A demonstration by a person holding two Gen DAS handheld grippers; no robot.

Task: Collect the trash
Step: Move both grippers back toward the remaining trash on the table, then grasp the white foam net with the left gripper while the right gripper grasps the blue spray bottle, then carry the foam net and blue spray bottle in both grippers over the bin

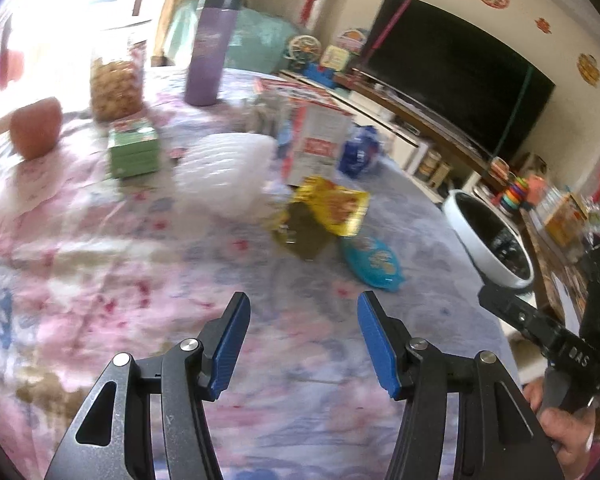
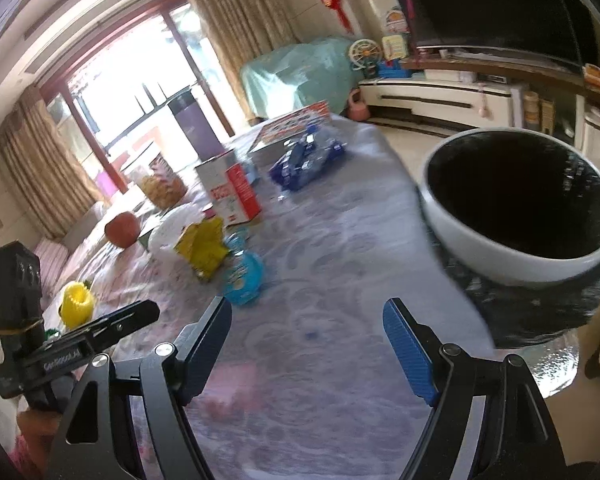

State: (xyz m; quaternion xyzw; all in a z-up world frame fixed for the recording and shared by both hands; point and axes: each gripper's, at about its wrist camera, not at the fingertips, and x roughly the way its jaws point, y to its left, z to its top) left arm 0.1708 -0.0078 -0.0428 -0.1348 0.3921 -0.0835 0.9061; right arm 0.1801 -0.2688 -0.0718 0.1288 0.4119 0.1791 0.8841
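Trash lies on the flowered tablecloth: a yellow wrapper (image 1: pixel 334 204) (image 2: pixel 204 246), a light-blue packet (image 1: pixel 374 262) (image 2: pixel 244 278), a crushed blue plastic bag (image 1: pixel 358 150) (image 2: pixel 306 158) and a red-and-white carton (image 1: pixel 318 142) (image 2: pixel 232 190). A white bin with a black liner (image 1: pixel 490 236) (image 2: pixel 516 204) stands at the table's right edge. My left gripper (image 1: pixel 302 336) is open and empty above the cloth, short of the packet. My right gripper (image 2: pixel 308 340) is open and empty, left of the bin.
A purple flask (image 1: pixel 210 48), a snack jar (image 1: pixel 114 80), a green box (image 1: pixel 134 148), a clear plastic tray (image 1: pixel 224 172), an orange-red fruit (image 1: pixel 36 126) and a yellow cup (image 2: pixel 76 304) stand on the table. A TV (image 1: pixel 456 72) and cabinet lie beyond.
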